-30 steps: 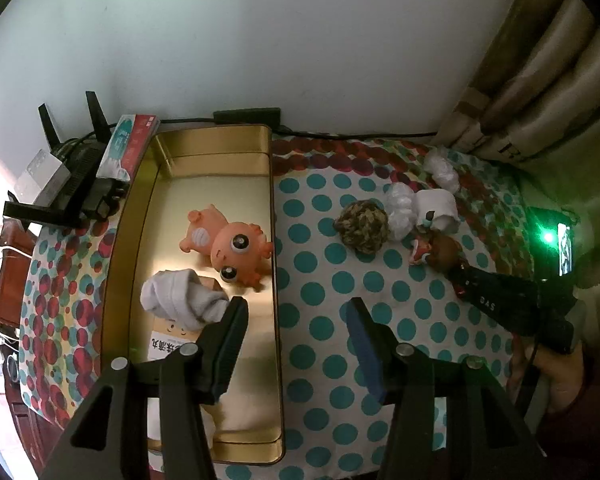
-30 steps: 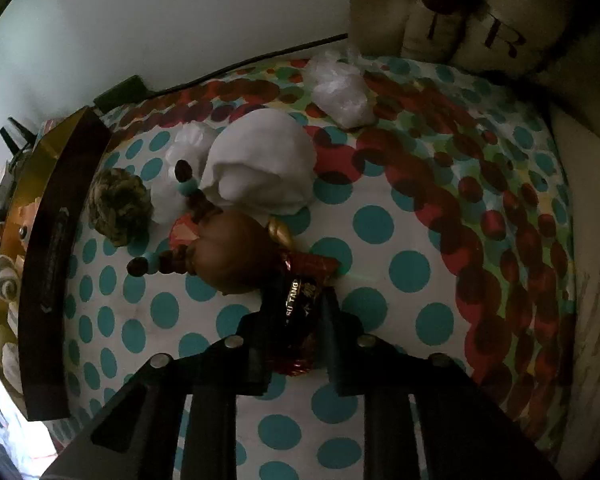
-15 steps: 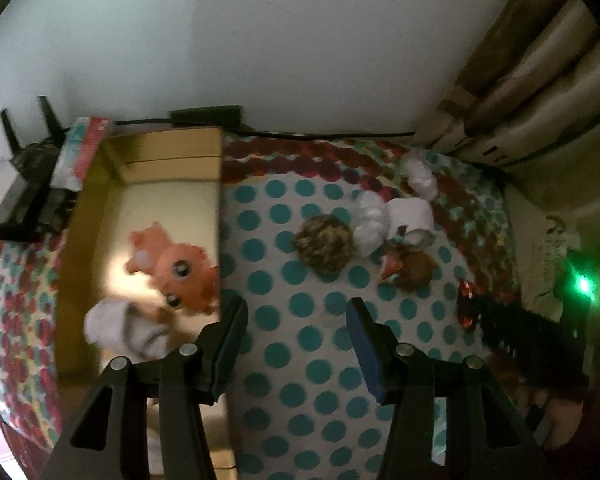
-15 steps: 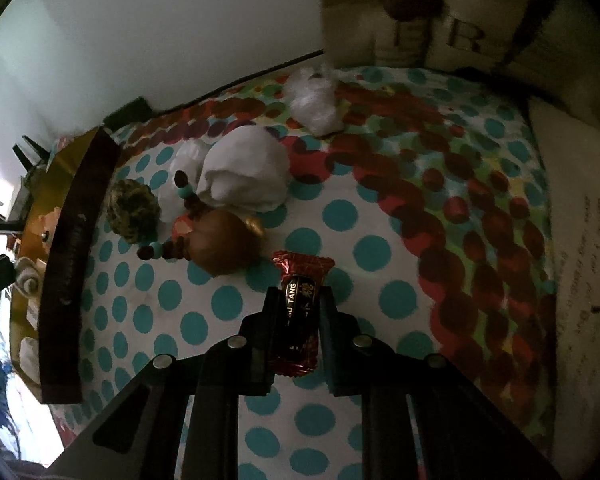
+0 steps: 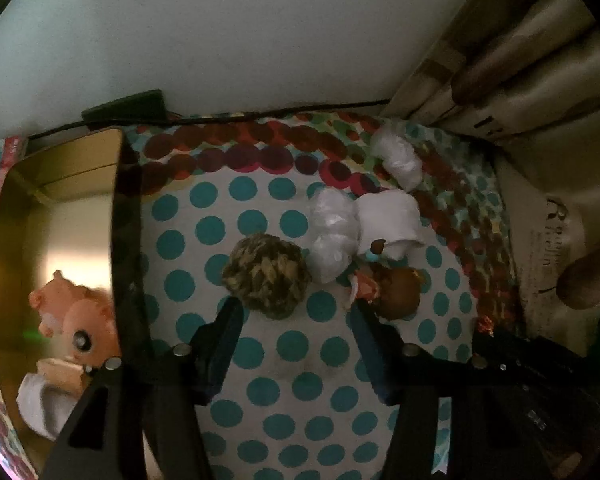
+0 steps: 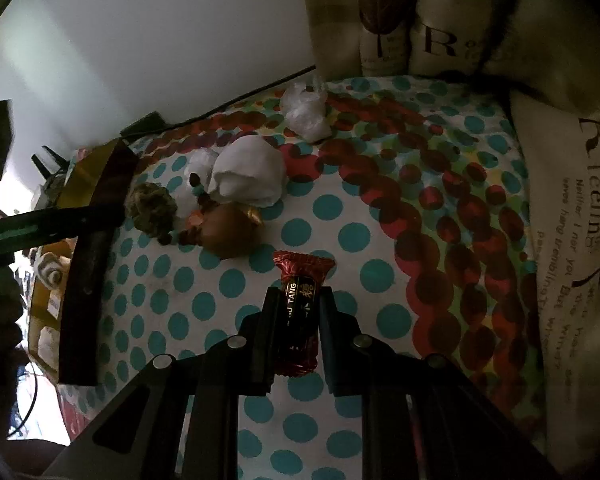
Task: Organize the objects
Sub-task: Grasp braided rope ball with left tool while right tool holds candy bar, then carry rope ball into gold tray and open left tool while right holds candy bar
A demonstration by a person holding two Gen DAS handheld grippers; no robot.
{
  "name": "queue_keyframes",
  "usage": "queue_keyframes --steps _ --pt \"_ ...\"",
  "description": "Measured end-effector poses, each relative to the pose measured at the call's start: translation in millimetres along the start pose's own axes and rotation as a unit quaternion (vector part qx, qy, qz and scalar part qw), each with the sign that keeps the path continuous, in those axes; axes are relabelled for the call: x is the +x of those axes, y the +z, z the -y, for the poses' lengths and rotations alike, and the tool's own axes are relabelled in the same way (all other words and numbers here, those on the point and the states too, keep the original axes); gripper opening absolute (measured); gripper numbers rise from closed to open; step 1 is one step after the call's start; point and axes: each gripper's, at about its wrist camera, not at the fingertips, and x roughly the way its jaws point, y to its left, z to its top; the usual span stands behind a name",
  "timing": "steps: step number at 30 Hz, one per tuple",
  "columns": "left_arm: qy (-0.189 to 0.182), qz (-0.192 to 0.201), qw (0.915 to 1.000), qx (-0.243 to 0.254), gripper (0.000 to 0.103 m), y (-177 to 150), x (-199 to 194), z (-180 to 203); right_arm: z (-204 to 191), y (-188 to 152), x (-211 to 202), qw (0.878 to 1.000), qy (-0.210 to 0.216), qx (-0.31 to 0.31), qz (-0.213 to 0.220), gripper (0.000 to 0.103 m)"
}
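My right gripper (image 6: 296, 300) is shut on a red and black wrapped candy (image 6: 300, 300), held above the polka-dot cloth. My left gripper (image 5: 296, 316) is open and empty, just in front of a woven brown-yellow ball (image 5: 266, 276). Right of the ball lie a white plastic bundle (image 5: 332, 232), a white roll (image 5: 388, 220) and a brown round toy (image 5: 396, 292); these also show in the right wrist view, with the ball (image 6: 152, 208) and the brown toy (image 6: 230, 234). A gold tray (image 5: 116, 216) at left holds an orange toy animal (image 5: 76, 320) and a white sock roll (image 5: 40, 404).
Another white plastic bundle (image 5: 396, 160) lies near the back edge. A black cable (image 5: 260, 114) runs along the wall. A printed curtain (image 6: 420, 20) and cushion (image 6: 572, 220) stand at the right. A router (image 6: 48, 160) sits behind the tray.
My left gripper has swung right from over the tray to the woven ball. My right gripper has lifted the candy back and away from the brown toy.
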Motion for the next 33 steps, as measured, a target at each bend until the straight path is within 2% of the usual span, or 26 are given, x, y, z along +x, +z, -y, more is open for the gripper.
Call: queue_keyframes --steps 12,21,22,29,33 --pt "0.055 -0.023 0.9982 0.011 0.062 12.1 34.7 -5.6 11.9 -3.9 -1.5 1.0 0.009 0.005 -0.006 0.017" --pt "0.045 -0.019 0.9987 -0.016 0.061 14.5 39.6 -16.3 15.4 -4.0 1.4 1.0 0.012 0.006 -0.01 0.017" --pt "0.053 -0.02 0.9983 -0.014 0.055 14.4 40.6 -16.5 15.4 -3.9 1.5 1.0 0.012 0.007 -0.011 0.017" --pt "0.085 -0.009 0.9959 0.032 0.054 6.8 37.6 -3.1 15.3 -3.8 3.3 1.0 0.013 0.014 -0.013 0.017" --pt "0.075 0.009 0.9963 0.041 0.054 0.7 24.4 4.5 14.7 -3.2 3.4 1.0 0.013 0.012 -0.012 0.017"
